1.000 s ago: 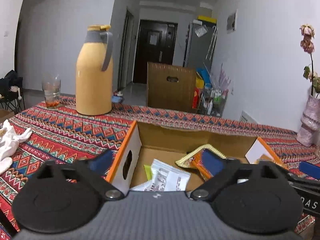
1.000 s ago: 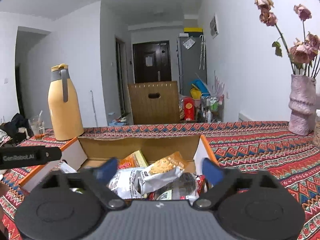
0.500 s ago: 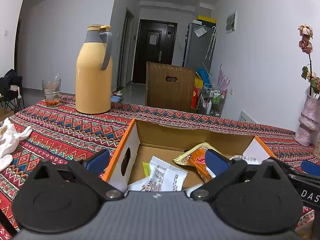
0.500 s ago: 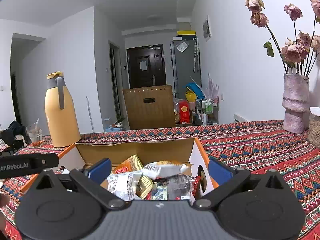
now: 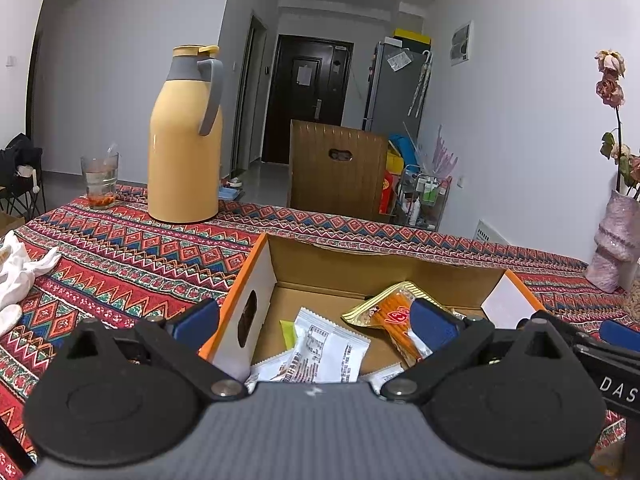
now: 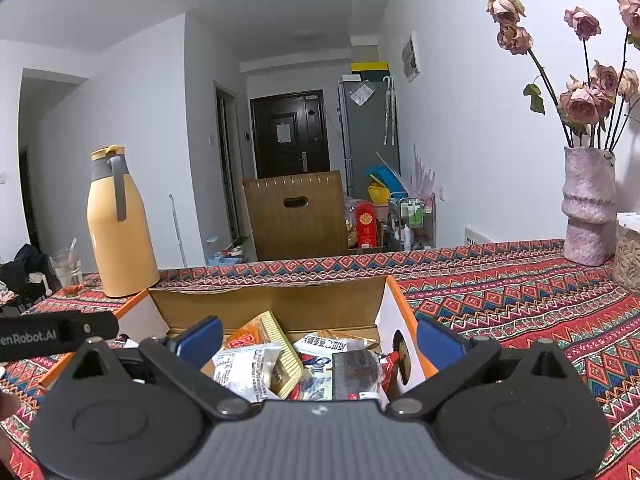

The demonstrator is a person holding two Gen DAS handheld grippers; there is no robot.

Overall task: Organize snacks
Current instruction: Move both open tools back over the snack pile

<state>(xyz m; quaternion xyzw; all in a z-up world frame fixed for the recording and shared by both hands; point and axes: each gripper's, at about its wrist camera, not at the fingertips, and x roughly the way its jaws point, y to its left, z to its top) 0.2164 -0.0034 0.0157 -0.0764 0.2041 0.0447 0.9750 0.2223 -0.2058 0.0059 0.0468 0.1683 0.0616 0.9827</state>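
Both grippers have risen since a second ago, and the puffed packet once between the right fingers now lies in the box. Left to right: glass (image 5: 100, 179) and flask (image 5: 185, 136) stand on the patterned cloth (image 5: 120, 248), well apart from the box (image 5: 352, 268). Left gripper (image 5: 316, 320) is spread wide, empty, straddling the box's left wall above a white packet (image 5: 328, 350) and an orange packet (image 5: 394, 314). Right gripper (image 6: 320, 338) is also spread, empty, over the snack heap (image 6: 296, 364) at the box's right end. Vase (image 6: 586, 204) stands far right.
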